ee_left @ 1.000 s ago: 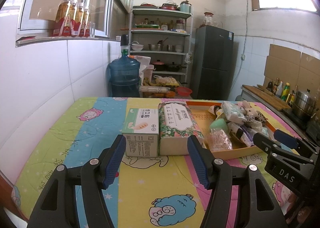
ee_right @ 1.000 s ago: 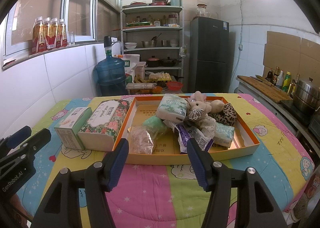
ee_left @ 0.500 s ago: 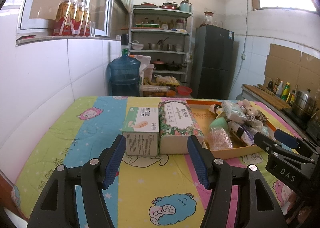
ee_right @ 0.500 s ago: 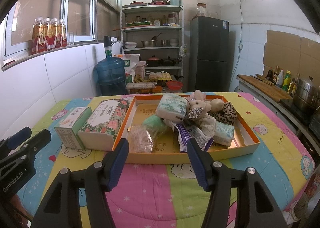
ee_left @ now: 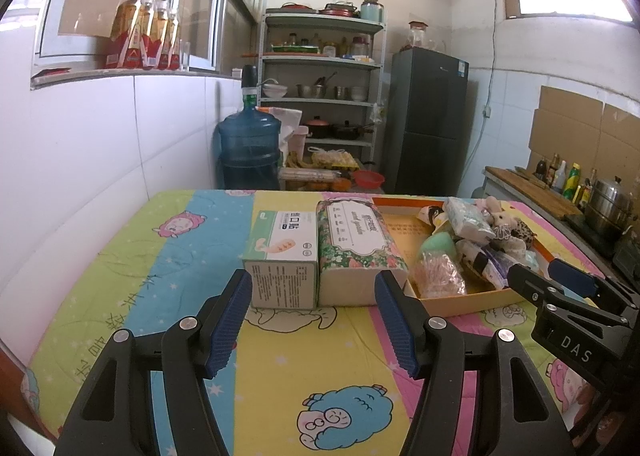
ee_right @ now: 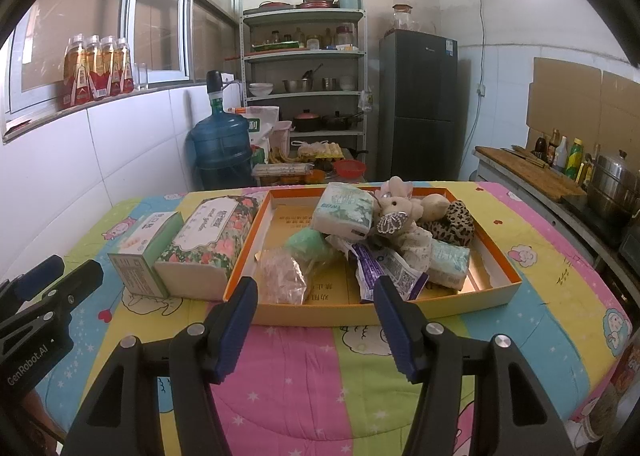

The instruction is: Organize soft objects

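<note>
A tiled kitchen with a metal shelf rack, a dark fridge and a blue water jug lies behind a table spread with a cartoon-print quilt. On the quilt an orange-rimmed tray holds a heap of soft things: a white-and-green tissue pack toward the tray's 12 o'clock, a plush bunny and a leopard-print plush toward 1 o'clock, a green sponge-like lump near the centre, a clear crinkly bag at 7 o'clock and a purple-and-white packet at 5 o'clock. Touching the tray's 9 o'clock wall sits a floral tissue box, with a green-and-white carton pressed against its other side. The left gripper hovers in front of these two boxes, jaws wide apart and holding nothing. The right gripper hangs before the tray's near wall, jaws likewise spread and empty.
</note>
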`<state>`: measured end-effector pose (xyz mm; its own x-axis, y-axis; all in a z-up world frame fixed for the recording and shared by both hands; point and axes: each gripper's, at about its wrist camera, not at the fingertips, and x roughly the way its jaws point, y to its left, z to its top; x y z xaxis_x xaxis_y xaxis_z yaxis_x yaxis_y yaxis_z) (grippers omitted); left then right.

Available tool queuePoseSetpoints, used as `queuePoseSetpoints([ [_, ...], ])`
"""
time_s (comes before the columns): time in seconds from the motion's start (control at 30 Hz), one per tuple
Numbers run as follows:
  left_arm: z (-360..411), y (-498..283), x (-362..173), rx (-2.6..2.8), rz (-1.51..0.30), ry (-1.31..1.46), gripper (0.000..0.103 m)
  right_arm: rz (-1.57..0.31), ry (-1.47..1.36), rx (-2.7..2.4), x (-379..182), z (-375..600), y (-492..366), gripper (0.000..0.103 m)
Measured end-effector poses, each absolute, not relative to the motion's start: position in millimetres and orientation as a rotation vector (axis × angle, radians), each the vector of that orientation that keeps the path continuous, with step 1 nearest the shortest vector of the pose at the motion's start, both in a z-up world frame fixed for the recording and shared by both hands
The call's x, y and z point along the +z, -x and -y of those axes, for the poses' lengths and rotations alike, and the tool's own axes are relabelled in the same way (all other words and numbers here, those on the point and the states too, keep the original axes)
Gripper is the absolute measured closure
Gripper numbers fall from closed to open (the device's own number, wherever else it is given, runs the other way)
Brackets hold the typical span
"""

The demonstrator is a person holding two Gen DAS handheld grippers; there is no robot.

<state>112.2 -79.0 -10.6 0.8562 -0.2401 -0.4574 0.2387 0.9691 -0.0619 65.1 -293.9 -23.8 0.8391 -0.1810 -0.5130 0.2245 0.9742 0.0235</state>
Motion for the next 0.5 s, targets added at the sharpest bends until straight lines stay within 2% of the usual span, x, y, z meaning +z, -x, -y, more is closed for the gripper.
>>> queuePoseSetpoints([
  [0.5,79.1,-114.8,-9.7,-0.249,-0.482,0.001,0.037,-0.534,-0.086,-0.214,-23.8,294.3,-65.1,0.043],
])
